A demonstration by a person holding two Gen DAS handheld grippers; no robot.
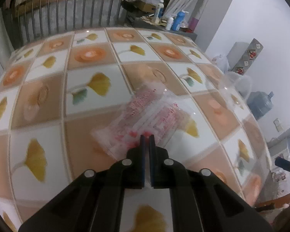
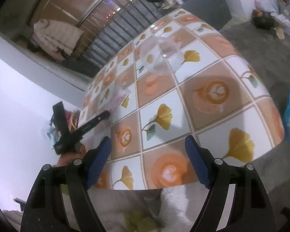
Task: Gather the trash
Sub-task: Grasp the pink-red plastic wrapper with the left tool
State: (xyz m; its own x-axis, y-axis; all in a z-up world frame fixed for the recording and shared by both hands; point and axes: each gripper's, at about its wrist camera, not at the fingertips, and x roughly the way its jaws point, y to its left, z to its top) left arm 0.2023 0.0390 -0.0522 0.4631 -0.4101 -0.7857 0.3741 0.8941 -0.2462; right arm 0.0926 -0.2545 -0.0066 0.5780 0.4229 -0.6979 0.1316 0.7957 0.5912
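Your left gripper (image 1: 147, 136) is matte black plastic, with two broad flat arms that narrow toward the fingers. Four round silver pivot pins sit across its linkage, two on each side. Its fingers (image 1: 142, 154) carry dark blue pads on their inner faces.

Your right gripper (image 2: 147, 145) has the same black build: long flat arms with slotted cut-outs, and four silver round-headed pins at the joints. Its pads (image 2: 196, 162) are a brighter navy, with a fine dotted grip texture, each ending in a rounded tip.

From the right wrist view, the left gripper shows as a black bar with small, unreadable greenish markings along its side.
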